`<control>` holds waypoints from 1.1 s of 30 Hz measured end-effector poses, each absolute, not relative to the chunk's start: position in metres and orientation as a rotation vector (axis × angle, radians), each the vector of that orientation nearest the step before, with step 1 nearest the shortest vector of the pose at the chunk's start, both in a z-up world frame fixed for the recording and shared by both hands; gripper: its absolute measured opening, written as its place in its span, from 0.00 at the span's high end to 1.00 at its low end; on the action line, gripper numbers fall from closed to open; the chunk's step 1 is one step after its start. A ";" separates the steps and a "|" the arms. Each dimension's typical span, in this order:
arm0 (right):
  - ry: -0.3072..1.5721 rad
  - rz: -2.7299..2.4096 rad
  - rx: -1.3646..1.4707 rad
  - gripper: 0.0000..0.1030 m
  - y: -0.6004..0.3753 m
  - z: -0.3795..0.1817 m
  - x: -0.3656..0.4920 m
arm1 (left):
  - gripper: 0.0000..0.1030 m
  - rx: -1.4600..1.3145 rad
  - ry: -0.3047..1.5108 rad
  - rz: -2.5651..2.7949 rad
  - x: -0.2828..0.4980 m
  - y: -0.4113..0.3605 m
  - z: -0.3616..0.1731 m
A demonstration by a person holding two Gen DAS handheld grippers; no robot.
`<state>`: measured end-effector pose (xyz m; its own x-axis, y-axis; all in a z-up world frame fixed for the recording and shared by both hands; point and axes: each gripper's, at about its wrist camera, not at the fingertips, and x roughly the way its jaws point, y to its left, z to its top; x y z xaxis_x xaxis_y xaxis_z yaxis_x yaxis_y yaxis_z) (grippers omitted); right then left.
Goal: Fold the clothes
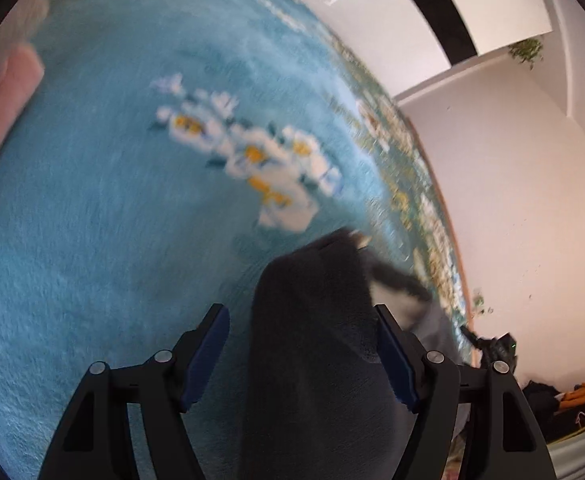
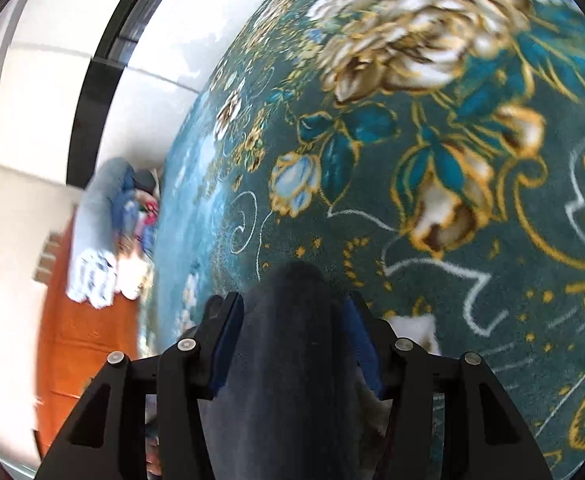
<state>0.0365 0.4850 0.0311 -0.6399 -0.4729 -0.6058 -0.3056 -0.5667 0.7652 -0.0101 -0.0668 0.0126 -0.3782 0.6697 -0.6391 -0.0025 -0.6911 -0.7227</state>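
A dark grey garment [image 1: 312, 344] lies between the fingers of my left gripper [image 1: 300, 340], above a light blue carpet with a white flower motif [image 1: 248, 156]. The left jaws stand wide apart, and the cloth touches only the right pad [image 1: 396, 360]. In the right wrist view the same dark garment [image 2: 292, 360] fills the gap of my right gripper [image 2: 292, 340], whose blue pads [image 2: 224, 344] press against it on both sides. White fabric [image 2: 416, 328] shows beside the right finger. Both views are blurred by motion.
A dark teal carpet with gold and white flowers [image 2: 432, 140] lies under my right gripper. A pile of clothes [image 1: 572, 404] sits by the white wall at lower right. A heap of blue and white textiles [image 2: 108, 232] lies on an orange floor [image 2: 84, 340].
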 end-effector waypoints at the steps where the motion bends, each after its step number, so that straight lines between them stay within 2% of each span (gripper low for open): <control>1: -1.417 -2.366 1.269 0.46 0.486 0.030 0.039 | 0.27 -1.429 -0.909 2.094 -0.007 -0.067 0.007; 5: -1.432 -2.340 1.248 0.46 0.489 0.026 0.048 | 0.27 -1.342 -1.045 2.017 0.006 -0.080 0.003; 11: -1.349 -2.347 1.198 0.46 0.478 0.040 0.040 | 0.22 -1.299 -1.106 2.007 0.015 -0.091 0.003; 13: -1.268 -2.385 1.249 0.50 0.469 0.041 0.039 | 0.22 -1.297 -1.143 1.981 0.021 -0.095 -0.005; 16: -1.171 -2.445 1.312 0.67 0.459 0.041 0.041 | 0.23 -1.290 -1.138 2.010 0.022 -0.093 -0.006; 17: -1.179 -2.449 1.312 0.76 0.461 0.041 0.044 | 0.24 -1.293 -1.103 2.044 0.019 -0.089 -0.001; 19: -1.201 -2.453 1.307 0.87 0.466 0.042 0.049 | 0.45 -1.293 -1.034 2.105 0.014 -0.079 0.010; 20: -1.205 -2.456 1.293 0.88 0.466 0.044 0.050 | 0.78 -1.289 -1.000 2.131 0.011 -0.074 0.016; 21: -1.189 -2.474 1.271 0.89 0.465 0.050 0.051 | 0.90 -1.277 -0.981 2.139 0.010 -0.070 0.020; 24: -1.176 -2.500 1.125 0.89 0.464 0.069 0.060 | 0.90 -1.164 -0.955 2.174 0.018 -0.070 0.036; 25: -1.165 -2.521 1.130 0.89 0.465 0.068 0.061 | 0.90 -1.200 -0.965 2.181 0.018 -0.074 0.029; 28: -1.124 -2.576 1.196 0.90 0.467 0.061 0.061 | 0.90 -1.310 -0.994 2.200 0.017 -0.085 0.007; 30: -1.149 -2.548 1.335 0.90 0.467 0.037 0.057 | 0.90 -1.372 -1.024 2.194 0.017 -0.090 -0.006; 33: -1.217 -2.502 1.335 0.89 0.470 0.030 0.057 | 0.89 -1.366 -1.072 2.154 0.022 -0.094 -0.008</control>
